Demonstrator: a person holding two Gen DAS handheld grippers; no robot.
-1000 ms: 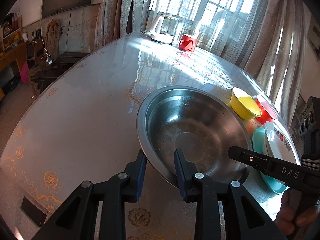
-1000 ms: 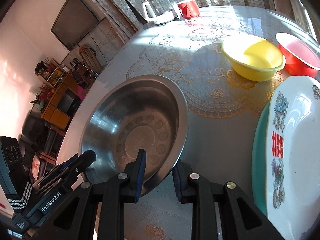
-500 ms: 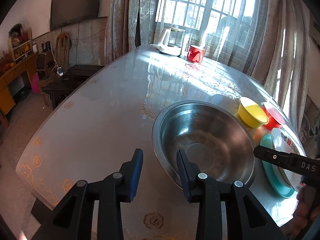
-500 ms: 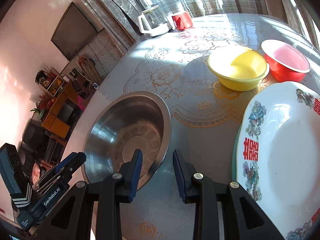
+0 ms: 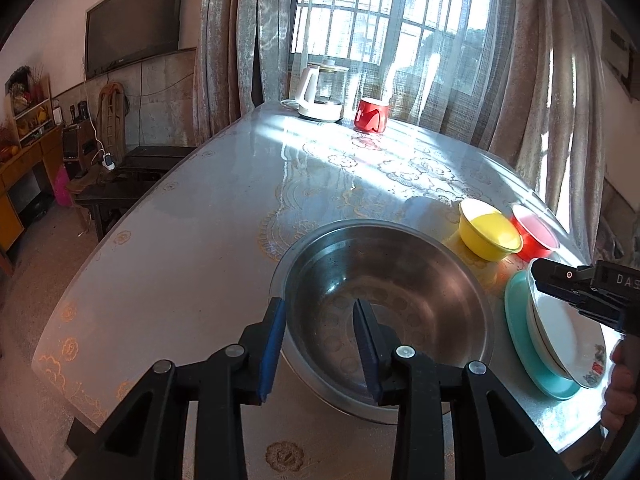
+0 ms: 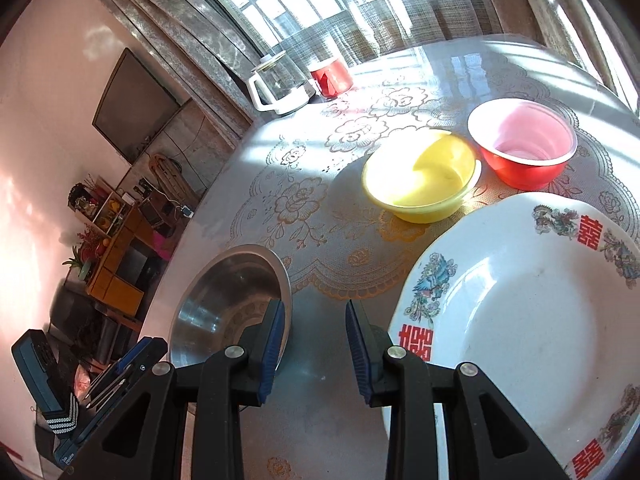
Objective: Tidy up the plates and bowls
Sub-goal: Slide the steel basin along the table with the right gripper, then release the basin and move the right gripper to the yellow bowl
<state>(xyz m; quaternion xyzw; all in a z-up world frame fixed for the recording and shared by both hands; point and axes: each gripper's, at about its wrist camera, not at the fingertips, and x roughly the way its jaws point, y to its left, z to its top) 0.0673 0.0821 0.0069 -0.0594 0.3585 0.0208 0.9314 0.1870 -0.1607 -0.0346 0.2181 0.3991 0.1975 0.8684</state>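
A large steel bowl (image 5: 384, 292) rests on the table; it also shows in the right wrist view (image 6: 228, 304). My left gripper (image 5: 320, 344) is open and empty, above the bowl's near-left rim. My right gripper (image 6: 318, 344) is open and empty over bare table between the steel bowl and a white patterned plate (image 6: 520, 340). That plate lies on a teal plate (image 5: 520, 340). A yellow bowl (image 6: 420, 176) and a red bowl (image 6: 524, 148) stand beyond. The right gripper's body shows at the right of the left wrist view (image 5: 580, 292).
A glass kettle (image 5: 322, 96) and a red mug (image 5: 370, 114) stand at the table's far end by the curtained window. The table's left edge (image 5: 120, 232) drops to the floor, with a dark bench and wooden shelves beyond.
Both grippers let go of the steel bowl's rim, opened and drew back. The bowl now rests on the table. The right gripper swung toward the white plate.
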